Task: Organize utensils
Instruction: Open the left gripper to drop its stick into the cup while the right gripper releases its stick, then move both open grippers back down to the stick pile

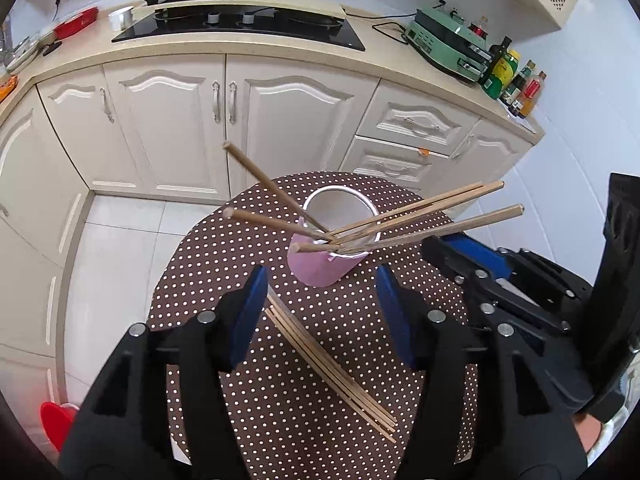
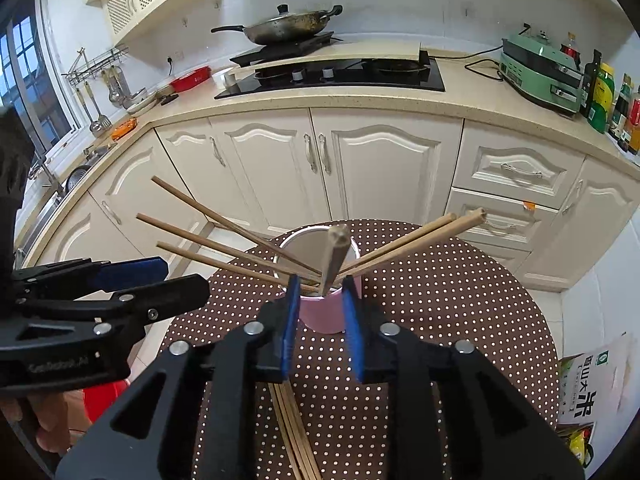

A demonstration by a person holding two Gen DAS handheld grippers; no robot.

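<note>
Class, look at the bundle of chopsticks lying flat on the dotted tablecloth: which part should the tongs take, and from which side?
Probably grip the bundle of chopsticks near its middle, coming from above with the pads closing across its narrow width. The sticks lie flat, side by side, in a diagonal line on the tablecloth, so an end grip would likely let them fan or tip. The left tongs already stand open over its upper end.

Wooden chopsticks fan from the upright pink cup; loose chopsticks lie before it.
</note>
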